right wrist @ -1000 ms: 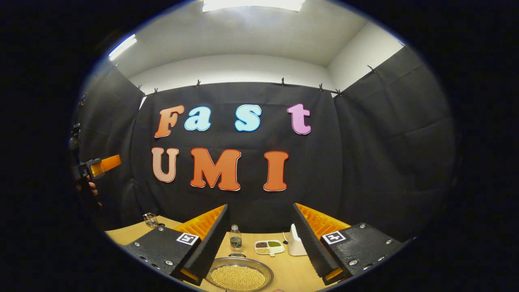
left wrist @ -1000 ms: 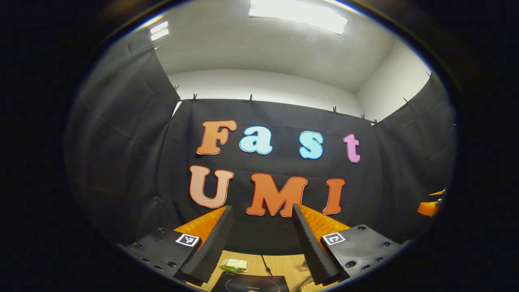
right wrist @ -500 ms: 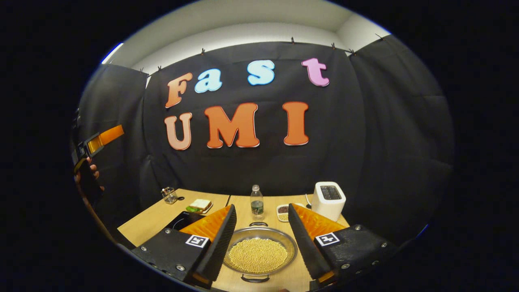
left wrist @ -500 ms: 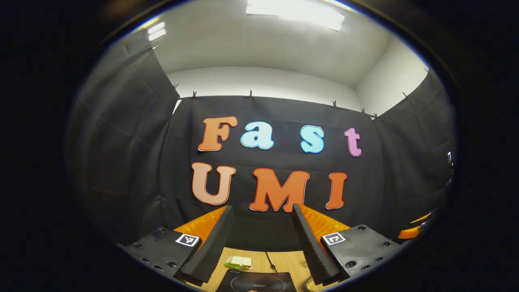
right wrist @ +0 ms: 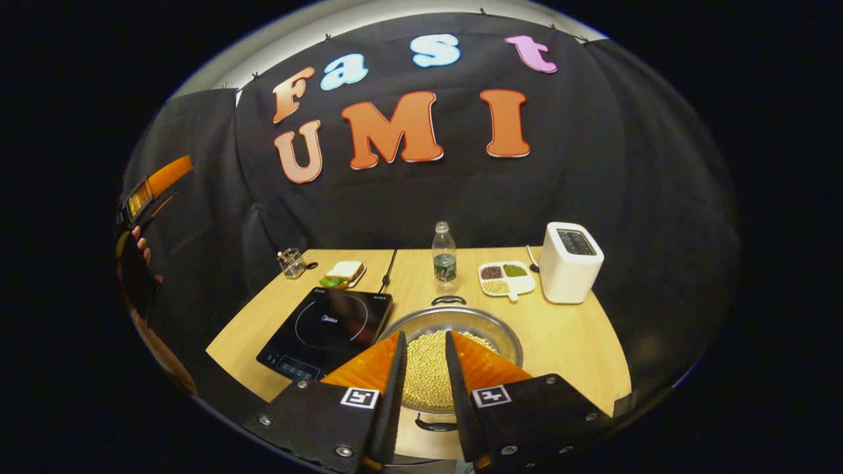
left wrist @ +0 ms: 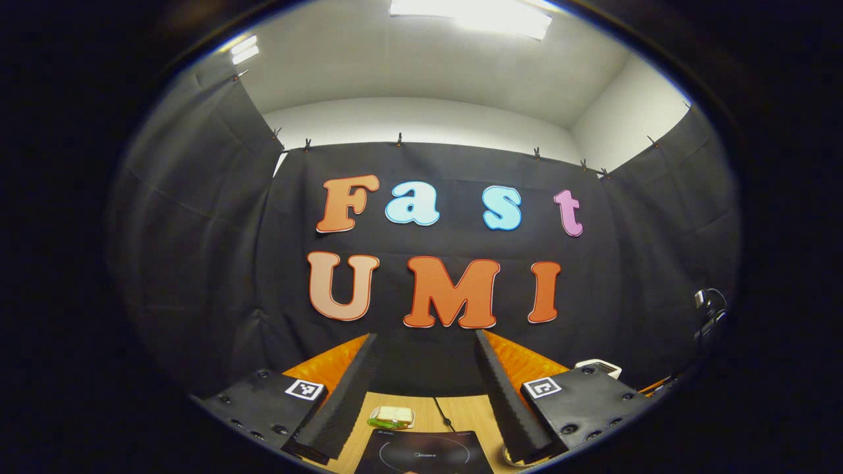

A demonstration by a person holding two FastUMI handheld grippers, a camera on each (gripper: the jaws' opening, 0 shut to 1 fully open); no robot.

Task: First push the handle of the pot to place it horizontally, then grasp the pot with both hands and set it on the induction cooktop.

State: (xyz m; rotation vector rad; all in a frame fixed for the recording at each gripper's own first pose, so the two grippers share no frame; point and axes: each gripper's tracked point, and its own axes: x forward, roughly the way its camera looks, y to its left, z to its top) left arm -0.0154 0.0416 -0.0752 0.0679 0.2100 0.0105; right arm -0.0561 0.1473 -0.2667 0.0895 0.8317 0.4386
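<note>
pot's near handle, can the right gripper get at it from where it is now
Probably yes. The right gripper hangs over the pot, jaws narrowly parted, and the near handle shows just below between its fingers with nothing lying in between.

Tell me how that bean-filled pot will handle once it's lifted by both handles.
The pot looks like thin metal, so probably stiff. It is wide, shallow and heaped with beans, so likely heavy for its size, and tilting may spill them. Its loop handles look small and smooth, so the tongs may slip.
</note>
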